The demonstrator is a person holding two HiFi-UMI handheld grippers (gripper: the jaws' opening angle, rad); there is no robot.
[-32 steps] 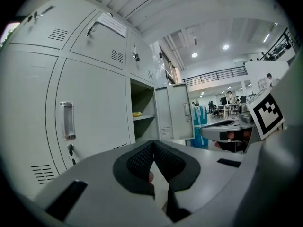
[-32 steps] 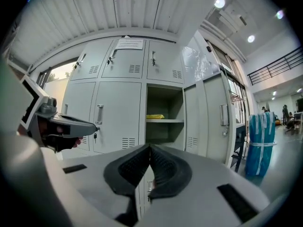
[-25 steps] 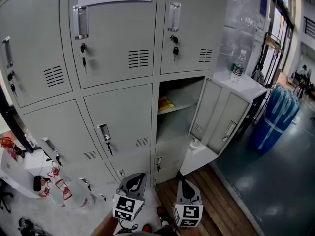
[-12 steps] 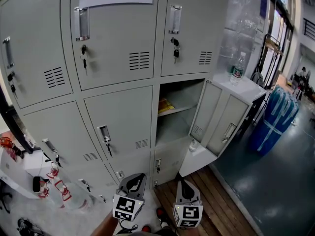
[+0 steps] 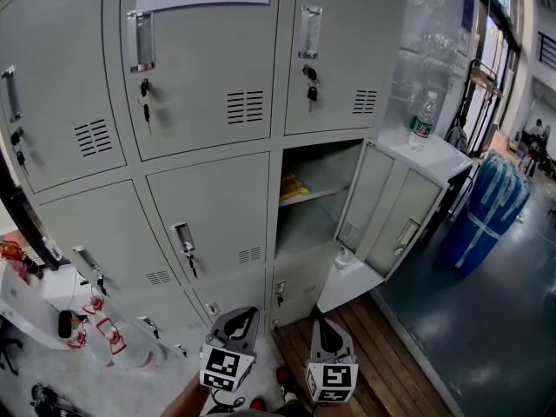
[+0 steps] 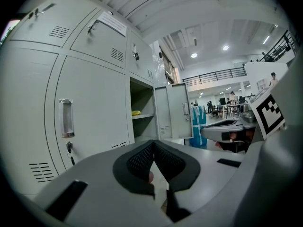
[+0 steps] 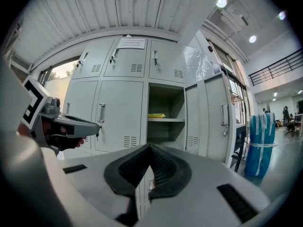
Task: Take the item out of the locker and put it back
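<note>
Head view: item (image 5: 293, 186) lies on shelf (image 5: 314, 192) in open locker (image 5: 323, 165), door (image 5: 387, 215) swung right. Left gripper (image 5: 246, 313) and right gripper (image 5: 322, 325) sit low, well apart from it.
Left gripper view: jaws together, empty.
Right gripper view: jaws together, empty; item ahead. Likely best: open jaws before reaching, enter level above shelf, keep clear of door.

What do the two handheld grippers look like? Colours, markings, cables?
They match. The left gripper and right gripper have light grey moulded bodies with dark rectangular slots, and black pads with a dotted mesh texture. Each carries a white cube printed with black square markers. No cables show.
</note>
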